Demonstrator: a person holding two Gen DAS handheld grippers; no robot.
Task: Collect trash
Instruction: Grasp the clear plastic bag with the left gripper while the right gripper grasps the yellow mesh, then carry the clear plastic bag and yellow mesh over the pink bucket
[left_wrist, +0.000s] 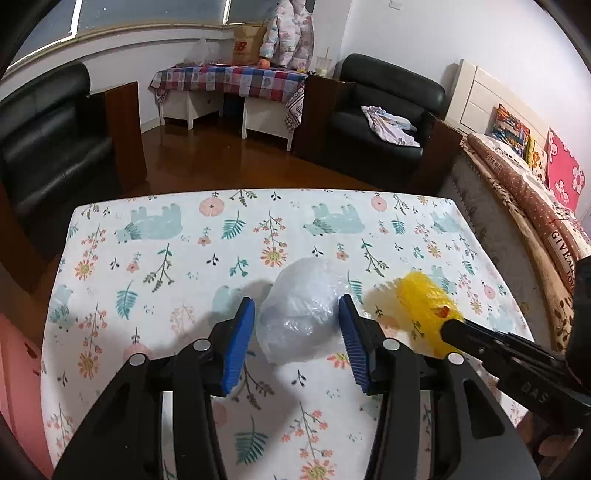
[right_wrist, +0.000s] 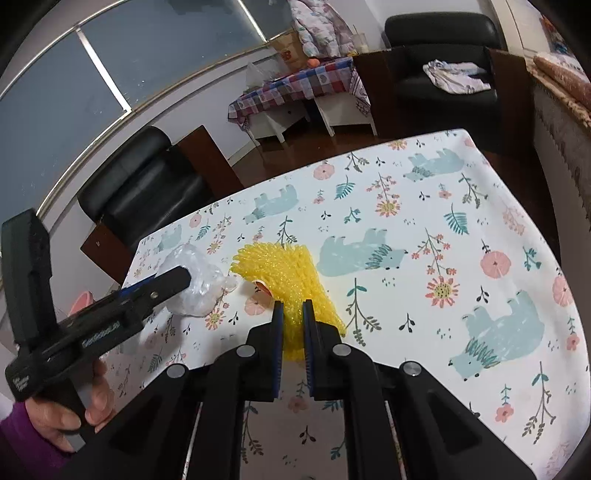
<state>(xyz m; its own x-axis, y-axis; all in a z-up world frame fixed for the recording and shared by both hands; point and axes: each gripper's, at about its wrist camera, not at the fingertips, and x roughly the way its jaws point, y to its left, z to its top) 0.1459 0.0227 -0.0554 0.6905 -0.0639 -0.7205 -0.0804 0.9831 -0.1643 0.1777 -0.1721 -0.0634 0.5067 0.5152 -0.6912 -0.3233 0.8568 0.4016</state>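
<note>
Left gripper (left_wrist: 297, 310) spread wide, clear plastic bag (left_wrist: 299, 314) between its pads on worktop (left_wrist: 147, 258); right gripper (right_wrist: 293, 314) clenched on yellow net (right_wrist: 284, 273).

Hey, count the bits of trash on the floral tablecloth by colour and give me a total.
Clear crumpled plastic bag: 1
Yellow foam fruit net: 1
Total: 2
</note>
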